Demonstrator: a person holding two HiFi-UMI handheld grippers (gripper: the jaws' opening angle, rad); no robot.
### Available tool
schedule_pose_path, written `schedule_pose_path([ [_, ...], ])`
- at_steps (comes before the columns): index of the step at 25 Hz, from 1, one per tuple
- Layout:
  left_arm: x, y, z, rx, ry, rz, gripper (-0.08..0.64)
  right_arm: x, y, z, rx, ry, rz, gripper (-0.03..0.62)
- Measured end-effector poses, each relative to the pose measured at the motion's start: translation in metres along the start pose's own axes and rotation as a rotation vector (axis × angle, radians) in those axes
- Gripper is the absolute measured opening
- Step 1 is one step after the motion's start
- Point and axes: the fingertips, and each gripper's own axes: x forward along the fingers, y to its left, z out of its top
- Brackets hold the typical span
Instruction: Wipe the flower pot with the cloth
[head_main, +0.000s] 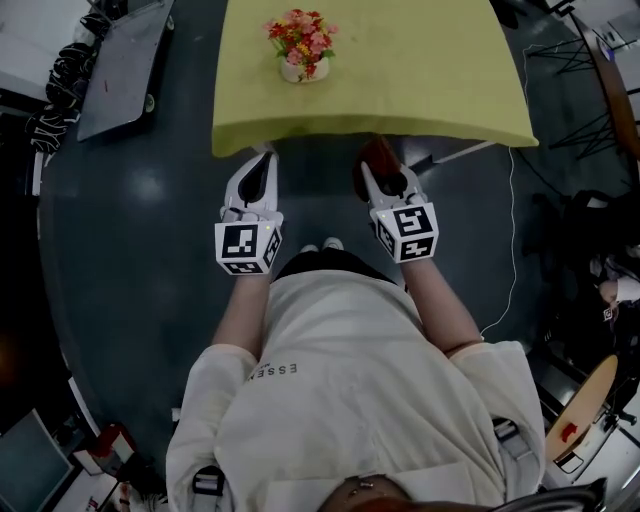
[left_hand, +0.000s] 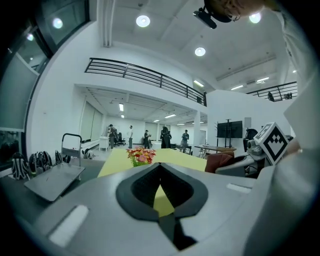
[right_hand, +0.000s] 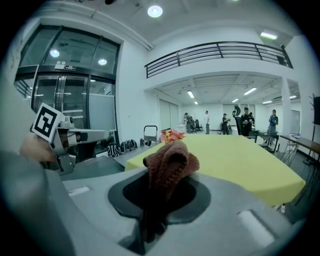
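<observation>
Head view — item one, flower pot (head_main: 303, 69): standing with its flowers at the far middle of the yellow table (head_main: 430, 90), well apart from both grippers and not being touched. Item two, cloth (right_hand: 169, 164): brown, knitted, bunching up out of the right gripper (head_main: 384, 172), whose jaws are pinching it tight. Item three, left gripper (head_main: 262, 165): jaws meeting, carrying nothing. Status — cloth in hand, wiping judged not begun; the reach to the pot and all the wiping are remaining.

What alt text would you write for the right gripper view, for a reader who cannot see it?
The right tool is shut on a bunched brown knitted cloth, close to the camera. Beyond it lies a yellow-green table with a flower pot of red and orange flowers.
</observation>
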Motion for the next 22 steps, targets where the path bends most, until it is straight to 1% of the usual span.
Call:
schedule_pose_path([
  [4,-0.007,-0.012,0.009,0.01,-0.011,-0.024,0.015,-0.012,0.004,0.001,-0.005,-0.009,-0.004,0.055],
  [9,-0.014,-0.011,0.014,0.001,-0.01,-0.036,0.015,-0.021,0.018,0.008,0.006,-0.045,0.019,0.054],
  [12,-0.017,-0.012,0.015,0.003,-0.008,-0.045,0.015,-0.024,0.022,0.012,0.004,-0.06,0.015,0.054],
  [18,-0.019,-0.02,0.022,-0.005,-0.016,-0.068,0.015,-0.027,0.02,0.012,-0.003,-0.047,-0.001,0.054],
  [22,-0.018,-0.016,0.02,-0.017,-0.009,-0.065,0.015,-0.024,0.021,0.011,-0.016,-0.034,-0.002,0.054],
])
